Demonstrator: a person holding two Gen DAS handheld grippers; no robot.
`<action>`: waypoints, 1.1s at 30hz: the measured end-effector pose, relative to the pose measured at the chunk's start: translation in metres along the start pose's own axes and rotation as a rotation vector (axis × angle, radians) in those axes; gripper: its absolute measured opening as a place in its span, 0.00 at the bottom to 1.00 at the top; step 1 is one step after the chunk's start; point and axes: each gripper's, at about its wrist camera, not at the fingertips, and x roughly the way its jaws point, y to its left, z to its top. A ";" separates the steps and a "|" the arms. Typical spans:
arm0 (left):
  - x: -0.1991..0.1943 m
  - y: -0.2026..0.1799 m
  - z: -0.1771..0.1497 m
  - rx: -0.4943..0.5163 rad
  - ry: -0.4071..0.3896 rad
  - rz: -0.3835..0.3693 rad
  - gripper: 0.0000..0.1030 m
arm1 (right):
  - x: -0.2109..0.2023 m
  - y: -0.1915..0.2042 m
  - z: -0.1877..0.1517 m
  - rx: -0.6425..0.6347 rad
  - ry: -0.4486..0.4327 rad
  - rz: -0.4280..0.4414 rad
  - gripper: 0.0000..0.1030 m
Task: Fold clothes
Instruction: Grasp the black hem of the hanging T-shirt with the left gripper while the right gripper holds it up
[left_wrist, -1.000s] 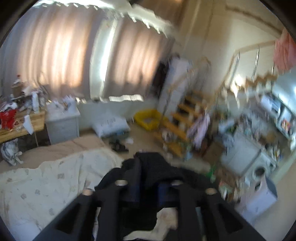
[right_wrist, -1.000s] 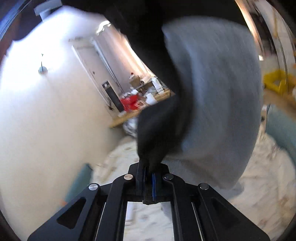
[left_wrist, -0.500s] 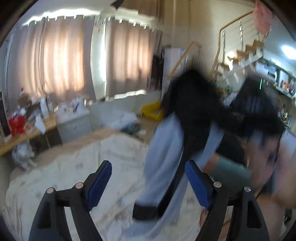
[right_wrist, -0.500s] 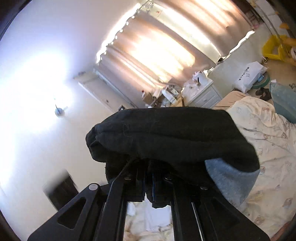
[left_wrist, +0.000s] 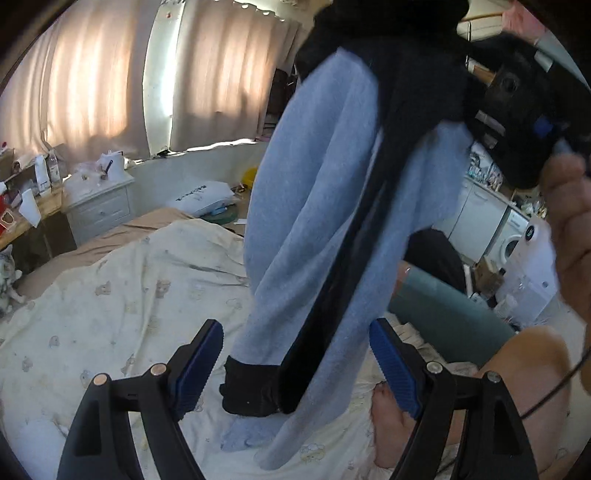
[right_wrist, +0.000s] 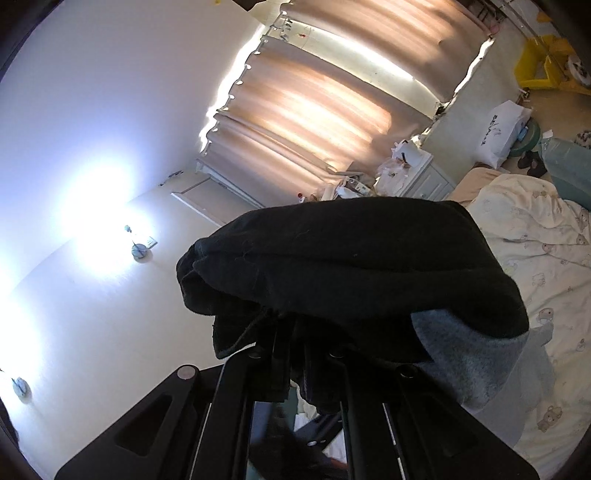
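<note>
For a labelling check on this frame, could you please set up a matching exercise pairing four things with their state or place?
Things:
1. left claw
2. right claw
3. blue and black garment
4. bear-print bedding

States:
A. spread over the bed
B. open, blue pads on either side of a black cuff
C. hanging in the air
D. shut on black cloth

Pairs: 1-B, 2-D, 3-C, 4-A
</note>
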 end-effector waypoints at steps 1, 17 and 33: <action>0.001 0.001 -0.002 0.007 -0.004 0.001 0.77 | -0.002 0.002 -0.002 -0.005 0.004 0.008 0.04; -0.033 -0.007 -0.018 0.108 -0.074 -0.050 0.76 | -0.009 0.007 -0.019 -0.101 0.084 0.043 0.04; -0.039 -0.009 -0.018 0.128 -0.090 -0.085 0.77 | -0.010 -0.002 -0.036 -0.123 0.139 0.057 0.04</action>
